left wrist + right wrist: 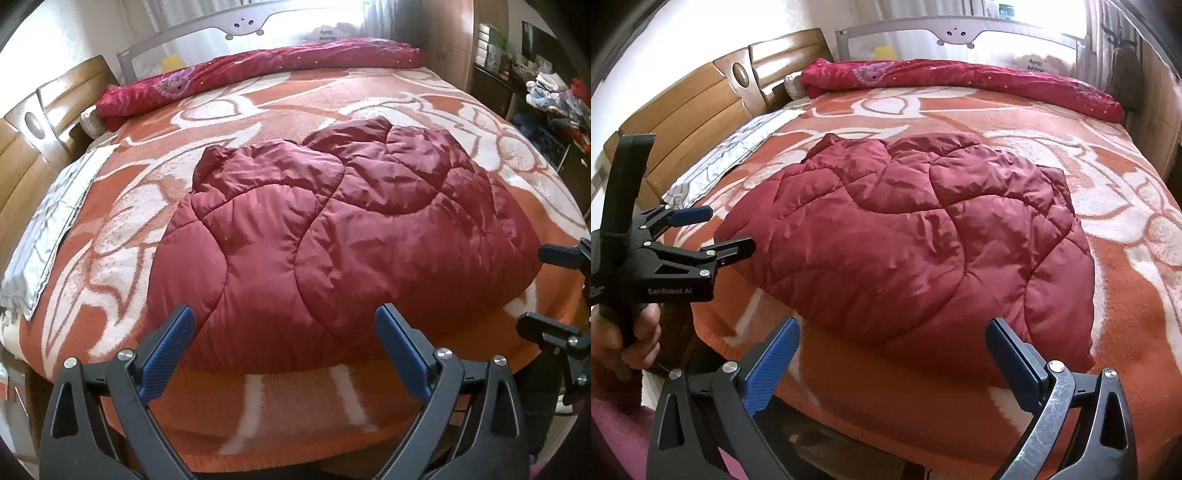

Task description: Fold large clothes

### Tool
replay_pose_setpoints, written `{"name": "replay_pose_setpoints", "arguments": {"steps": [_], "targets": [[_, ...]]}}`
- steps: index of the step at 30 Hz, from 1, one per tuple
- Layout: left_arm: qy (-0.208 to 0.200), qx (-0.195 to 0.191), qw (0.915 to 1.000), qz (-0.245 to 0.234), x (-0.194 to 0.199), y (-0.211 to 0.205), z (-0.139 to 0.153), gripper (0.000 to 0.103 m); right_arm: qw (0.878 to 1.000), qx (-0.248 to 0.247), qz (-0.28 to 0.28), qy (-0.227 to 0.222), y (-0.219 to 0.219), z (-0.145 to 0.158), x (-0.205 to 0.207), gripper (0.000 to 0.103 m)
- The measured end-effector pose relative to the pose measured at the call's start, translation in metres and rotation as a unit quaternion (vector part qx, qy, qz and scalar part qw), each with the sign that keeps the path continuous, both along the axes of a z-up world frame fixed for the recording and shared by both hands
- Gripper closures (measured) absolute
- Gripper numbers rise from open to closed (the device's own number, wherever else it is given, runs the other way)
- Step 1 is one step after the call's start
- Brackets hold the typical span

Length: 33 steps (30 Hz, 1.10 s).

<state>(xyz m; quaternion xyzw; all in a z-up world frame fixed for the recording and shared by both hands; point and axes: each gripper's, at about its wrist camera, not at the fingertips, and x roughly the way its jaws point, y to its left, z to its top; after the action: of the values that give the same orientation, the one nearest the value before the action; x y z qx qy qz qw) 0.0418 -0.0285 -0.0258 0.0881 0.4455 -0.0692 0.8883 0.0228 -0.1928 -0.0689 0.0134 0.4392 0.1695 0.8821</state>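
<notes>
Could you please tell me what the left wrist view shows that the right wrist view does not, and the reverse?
Only the left wrist view shows the cluttered shelves along the right wall. Only the right wrist view shows the hand holding the left gripper from the side, and the pink floor. Both show the red jacket lying on the orange blanket, the rolled red quilt, the headboard, and both grippers open; the right gripper holds nothing.
</notes>
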Motion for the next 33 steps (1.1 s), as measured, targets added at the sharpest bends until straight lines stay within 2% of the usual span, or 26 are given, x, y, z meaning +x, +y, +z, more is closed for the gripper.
{"name": "replay_pose_setpoints", "arguments": {"steps": [17,33], "targets": [[0.006,-0.018,0.9998,0.0,0.015,-0.002,0.002,0.004,1.0,0.02,-0.005,0.004,-0.004,0.001,0.023,0.002],[0.024,-0.032,0.9992,0.004,0.036,-0.004,-0.006,0.004,1.0,0.018,-0.015,0.013,-0.007,-0.007,0.046,0.002]]}}
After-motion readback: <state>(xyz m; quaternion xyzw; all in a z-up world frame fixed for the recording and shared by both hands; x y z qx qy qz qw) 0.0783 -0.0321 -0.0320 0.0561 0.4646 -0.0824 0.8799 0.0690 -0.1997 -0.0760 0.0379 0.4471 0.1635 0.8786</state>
